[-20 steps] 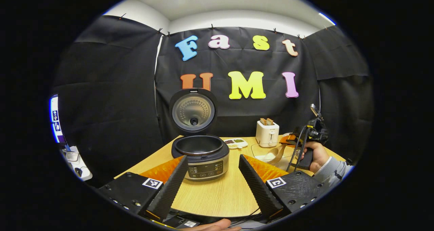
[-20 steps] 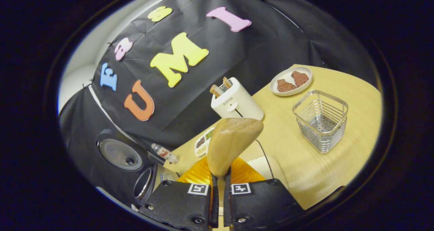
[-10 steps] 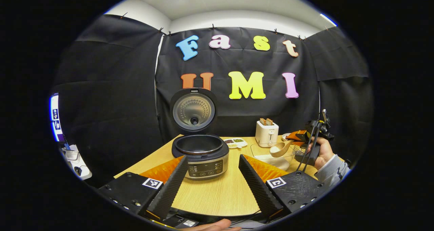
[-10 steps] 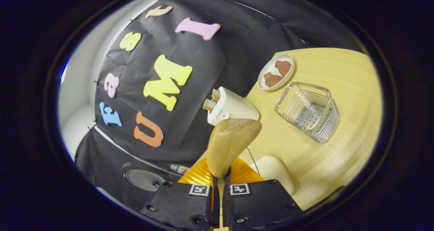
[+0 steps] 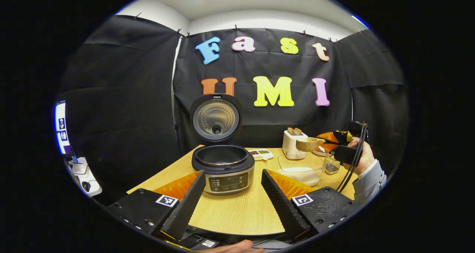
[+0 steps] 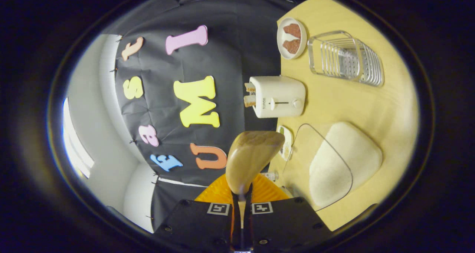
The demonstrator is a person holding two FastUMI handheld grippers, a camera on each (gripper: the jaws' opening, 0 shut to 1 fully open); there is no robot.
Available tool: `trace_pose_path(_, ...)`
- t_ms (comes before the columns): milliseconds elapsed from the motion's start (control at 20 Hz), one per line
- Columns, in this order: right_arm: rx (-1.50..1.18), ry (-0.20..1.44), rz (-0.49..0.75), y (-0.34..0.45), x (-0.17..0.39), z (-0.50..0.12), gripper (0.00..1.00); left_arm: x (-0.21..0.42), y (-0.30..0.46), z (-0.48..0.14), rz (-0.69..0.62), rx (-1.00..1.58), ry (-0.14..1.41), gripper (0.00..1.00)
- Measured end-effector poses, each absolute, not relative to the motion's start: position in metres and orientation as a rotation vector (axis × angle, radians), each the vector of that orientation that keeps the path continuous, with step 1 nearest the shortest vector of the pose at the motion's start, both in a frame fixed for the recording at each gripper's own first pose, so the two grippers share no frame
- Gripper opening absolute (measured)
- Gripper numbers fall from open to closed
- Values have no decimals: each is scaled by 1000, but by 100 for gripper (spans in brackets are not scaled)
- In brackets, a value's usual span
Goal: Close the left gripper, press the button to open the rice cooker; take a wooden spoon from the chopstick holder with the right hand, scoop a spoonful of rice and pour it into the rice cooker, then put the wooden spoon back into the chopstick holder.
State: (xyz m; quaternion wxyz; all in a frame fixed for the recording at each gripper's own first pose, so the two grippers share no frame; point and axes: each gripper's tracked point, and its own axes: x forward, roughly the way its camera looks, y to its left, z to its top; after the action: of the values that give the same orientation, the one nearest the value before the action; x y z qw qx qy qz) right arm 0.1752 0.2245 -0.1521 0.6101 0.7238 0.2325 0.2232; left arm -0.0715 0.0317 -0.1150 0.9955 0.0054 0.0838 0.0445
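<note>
in the left gripper view we see our left gripper (image 5: pixel 232 188) low in front, its two fingers spread wide apart with nothing between them. straight ahead past the fingertips sits the rice cooker (image 5: pixel 223 167) on the wooden table (image 5: pixel 237 216), dark body with a silver front panel, its round lid (image 5: pixel 216 117) standing upright behind the bare, dark inner pot. ahead and to the right of the fingers a clear glass bowl (image 5: pixel 301 168) holds a low white heap of rice. above that bowl the right gripper (image 5: pixel 336 143), gripped by a hand (image 5: pixel 362 158) in a grey sleeve, carries the wooden spoon (image 5: pixel 308 144) level in the air, pale brown with a deep round scoop pointing toward the cooker. a white toaster (image 5: pixel 292 144) stands just behind the spoon.

in the right gripper view the scene is rolled sideways. our right gripper (image 6: pixel 241 204) has its fingers pressed together on the spoon's handle, and the spoon (image 6: pixel 251 158) rises straight ahead, smooth, light wood with faint grain. to the right of it lies the rice (image 6: pixel 343 162) in the glass bowl (image 6: pixel 297 138); farther ahead are the toaster (image 6: pixel 278 96), a wire chopstick holder (image 6: pixel 347 58) and a small plate (image 6: pixel 292 38) with two brown pieces.
</note>
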Motion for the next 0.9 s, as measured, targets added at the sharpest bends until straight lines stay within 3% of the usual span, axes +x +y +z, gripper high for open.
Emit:
trace_pose_path(500,1600,560,598,277,160,-107,8,-83,46,-111,91,1,144,96)
trace_pose_path(900,1399,637,671,388,171,-84,8,-93,58,-100,53,-53,113,96)
